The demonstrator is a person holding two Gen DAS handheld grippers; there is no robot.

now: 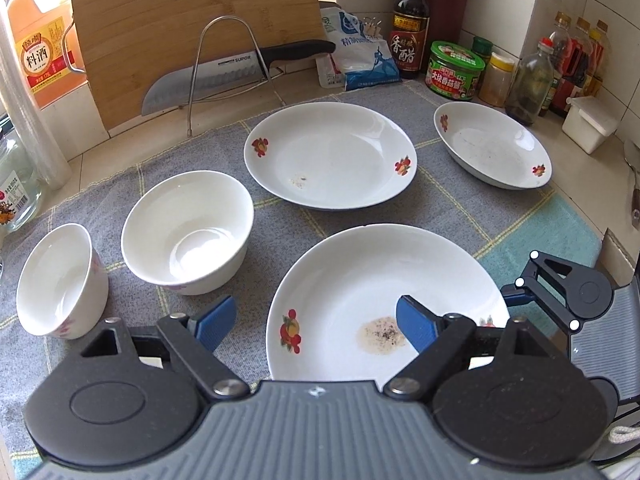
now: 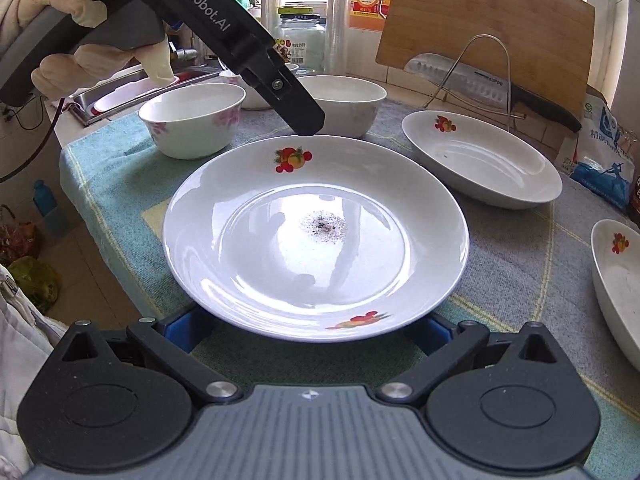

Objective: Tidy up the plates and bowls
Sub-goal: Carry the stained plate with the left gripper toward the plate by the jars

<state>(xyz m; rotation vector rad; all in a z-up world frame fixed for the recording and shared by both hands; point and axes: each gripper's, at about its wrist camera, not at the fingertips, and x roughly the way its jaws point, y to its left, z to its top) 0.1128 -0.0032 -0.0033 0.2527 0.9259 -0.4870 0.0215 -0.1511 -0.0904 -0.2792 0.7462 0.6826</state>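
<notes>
Three white plates with fruit prints lie on a grey and teal cloth: a near plate (image 1: 360, 292) with a speck stain, a middle plate (image 1: 328, 156) and a far right plate (image 1: 492, 146). Two white bowls (image 1: 188, 232) (image 1: 56, 280) stand at the left. My left gripper (image 1: 316, 322) is open, its right finger over the near plate's rim. In the right wrist view my right gripper (image 2: 316, 332) is open at the near plate's (image 2: 316, 236) front edge, its blue fingers under the rim on both sides.
A bamboo cutting board (image 1: 192, 32) and a knife (image 1: 224, 76) in a wire rack stand behind. Bottles and jars (image 1: 456, 68) line the back right wall. A glass jar (image 1: 16, 184) stands far left. A sink (image 2: 132, 92) lies behind the bowls.
</notes>
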